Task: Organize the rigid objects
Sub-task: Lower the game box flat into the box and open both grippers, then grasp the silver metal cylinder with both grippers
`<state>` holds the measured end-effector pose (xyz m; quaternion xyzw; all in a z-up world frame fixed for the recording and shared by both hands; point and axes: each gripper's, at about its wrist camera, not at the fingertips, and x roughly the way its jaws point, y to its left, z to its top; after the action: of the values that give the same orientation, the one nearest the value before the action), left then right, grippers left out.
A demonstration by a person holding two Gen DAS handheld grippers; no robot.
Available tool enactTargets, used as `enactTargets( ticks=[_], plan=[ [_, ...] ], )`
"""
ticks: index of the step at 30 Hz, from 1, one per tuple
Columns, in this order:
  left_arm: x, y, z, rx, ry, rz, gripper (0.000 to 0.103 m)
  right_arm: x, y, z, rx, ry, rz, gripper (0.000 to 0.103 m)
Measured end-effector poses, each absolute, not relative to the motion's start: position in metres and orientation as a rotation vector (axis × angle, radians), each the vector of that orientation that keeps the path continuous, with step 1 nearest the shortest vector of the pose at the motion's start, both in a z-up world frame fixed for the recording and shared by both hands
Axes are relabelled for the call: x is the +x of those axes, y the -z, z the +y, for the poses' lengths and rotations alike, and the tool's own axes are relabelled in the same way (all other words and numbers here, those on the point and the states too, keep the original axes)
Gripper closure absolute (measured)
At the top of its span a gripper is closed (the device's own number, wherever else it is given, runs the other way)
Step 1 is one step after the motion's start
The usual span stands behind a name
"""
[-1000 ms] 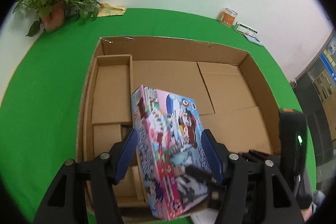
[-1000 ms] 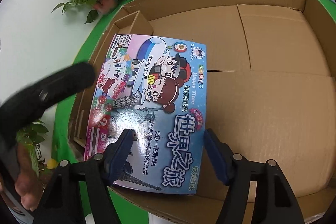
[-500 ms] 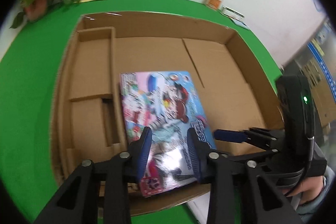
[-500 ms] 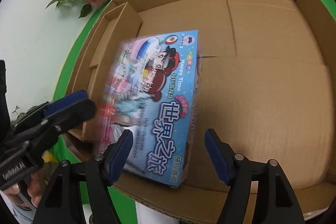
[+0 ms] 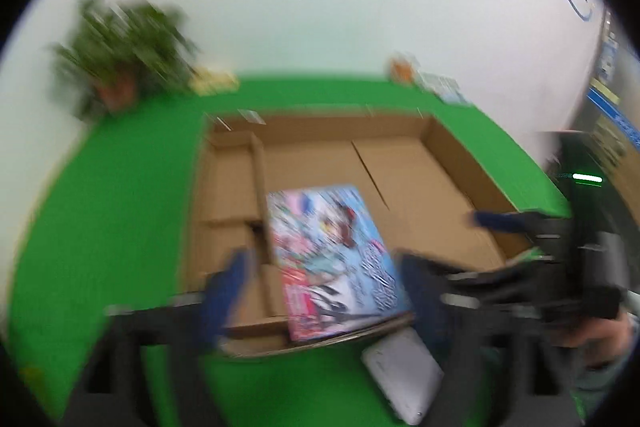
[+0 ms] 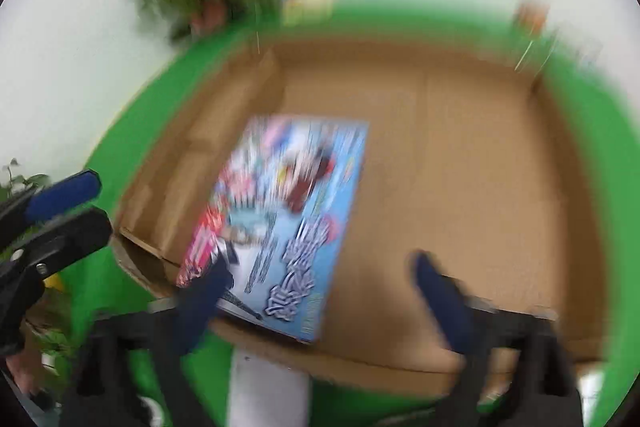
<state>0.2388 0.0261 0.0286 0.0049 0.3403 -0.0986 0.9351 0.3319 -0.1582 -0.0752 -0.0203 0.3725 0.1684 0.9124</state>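
Note:
A colourful cartoon game box (image 5: 332,259) (image 6: 288,211) lies flat on the floor of a large open cardboard carton (image 5: 460,163) (image 6: 480,167), near its front left. My left gripper (image 5: 324,295) hovers above the carton's near edge, its jaws opening wide and nothing pressed between them. My right gripper (image 6: 320,303) does the same beside it, jaws opening, with the game box below and beyond its blue fingers (image 6: 440,303). Both views are motion-blurred.
A cardboard divider (image 5: 256,171) splits off the carton's left side. A flat white object (image 5: 404,367) lies on the green table in front of the carton. A potted plant (image 5: 120,59) and an orange jar (image 5: 400,69) stand at the back wall.
Both grippers let go of the game box, opened wide and pulled back and up. The box went from tilted on edge to flat on the carton floor.

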Motion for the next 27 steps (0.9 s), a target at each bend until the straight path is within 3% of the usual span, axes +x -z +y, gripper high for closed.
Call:
enactTargets(
  ticks=[2,4,11,18,27],
  plan=[
    [0.2,-0.046,0.033,0.003,0.131,0.534,0.0,0.288,0.052,-0.176,-0.063,-0.303,0.643,0.001],
    [0.179,-0.054,0.035,-0.012,0.114,0.474,0.0,0.255,0.043,-0.193,-0.025,-0.301,0.601,0.001],
    [0.117,-0.073,0.037,0.008,0.05,0.435,0.0,0.171,0.046,-0.224,-0.023,-0.341,0.58,0.001],
    [0.082,-0.072,0.038,0.07,0.062,0.557,0.0,0.134,0.093,-0.255,-0.003,-0.358,0.729,0.001],
    [0.097,0.014,0.002,-0.267,0.335,0.86,0.001,0.145,0.152,-0.265,-0.055,-0.335,0.861,0.009]
  ],
)
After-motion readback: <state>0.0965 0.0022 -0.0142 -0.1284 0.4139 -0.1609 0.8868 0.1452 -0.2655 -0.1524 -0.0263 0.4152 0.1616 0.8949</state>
